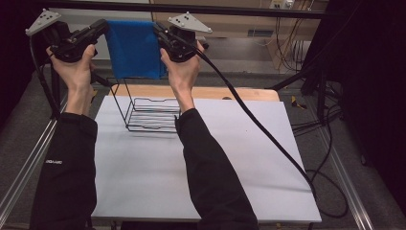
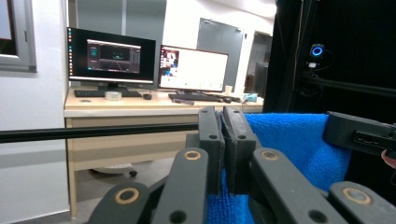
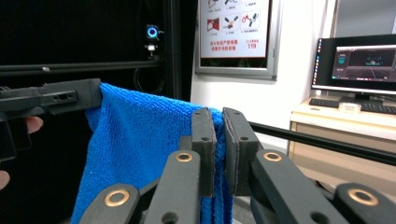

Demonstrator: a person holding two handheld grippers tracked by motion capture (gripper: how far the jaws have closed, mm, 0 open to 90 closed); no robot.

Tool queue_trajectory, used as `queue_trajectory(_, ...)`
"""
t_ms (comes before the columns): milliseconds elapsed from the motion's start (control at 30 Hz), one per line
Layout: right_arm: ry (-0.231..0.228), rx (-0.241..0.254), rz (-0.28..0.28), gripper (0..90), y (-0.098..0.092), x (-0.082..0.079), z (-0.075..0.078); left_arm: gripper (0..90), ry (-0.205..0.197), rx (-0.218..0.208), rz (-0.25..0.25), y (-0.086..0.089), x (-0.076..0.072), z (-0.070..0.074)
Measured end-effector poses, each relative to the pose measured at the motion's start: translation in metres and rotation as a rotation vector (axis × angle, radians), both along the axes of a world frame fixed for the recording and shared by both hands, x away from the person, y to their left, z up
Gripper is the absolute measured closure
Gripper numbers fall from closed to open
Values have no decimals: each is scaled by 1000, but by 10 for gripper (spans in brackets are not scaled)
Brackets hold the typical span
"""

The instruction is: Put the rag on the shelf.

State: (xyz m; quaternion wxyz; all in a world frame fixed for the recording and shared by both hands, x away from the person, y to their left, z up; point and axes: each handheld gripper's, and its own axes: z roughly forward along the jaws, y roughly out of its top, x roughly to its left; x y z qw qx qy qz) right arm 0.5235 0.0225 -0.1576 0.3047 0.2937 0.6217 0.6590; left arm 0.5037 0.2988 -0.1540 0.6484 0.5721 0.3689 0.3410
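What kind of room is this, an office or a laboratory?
Probably a lab or office used for recording: a desk with monitors, a black camera frame around the table, cables on the floor.

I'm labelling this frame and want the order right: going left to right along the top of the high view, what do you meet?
Left gripper → blue cloth, held up by its top corners → right gripper → its black cable trailing down to the right. The wire rack stands on the table below the cloth.
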Motion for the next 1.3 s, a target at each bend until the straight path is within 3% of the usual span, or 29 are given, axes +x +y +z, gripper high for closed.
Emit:
queue_trajectory(200, 18, -5, -7, 841, 1, 8, -5, 867, 17, -2, -9, 1, 13, -9)
queue_trajectory(400, 25, -44, -20, 840, 1, 12, -11, 867, 26, 13, -6, 0, 18, -15)
queue_trajectory(667, 57, -54, -24, 840, 1, 13, -22, 867, 40, 38, -12, 0, 17, -26)
queue_trajectory(900, 85, -67, -16, 840, 4, 13, -35, 867, 66, 56, -30, 6, 16, -46)
queue_trajectory(1033, 88, -99, -11, 839, 4, 9, -44, 866, 71, 75, -40, 8, 12, -54)
queue_trajectory(1300, 95, -84, 15, 838, 2, 1, -54, 865, 71, 83, -64, 11, 1, -62)
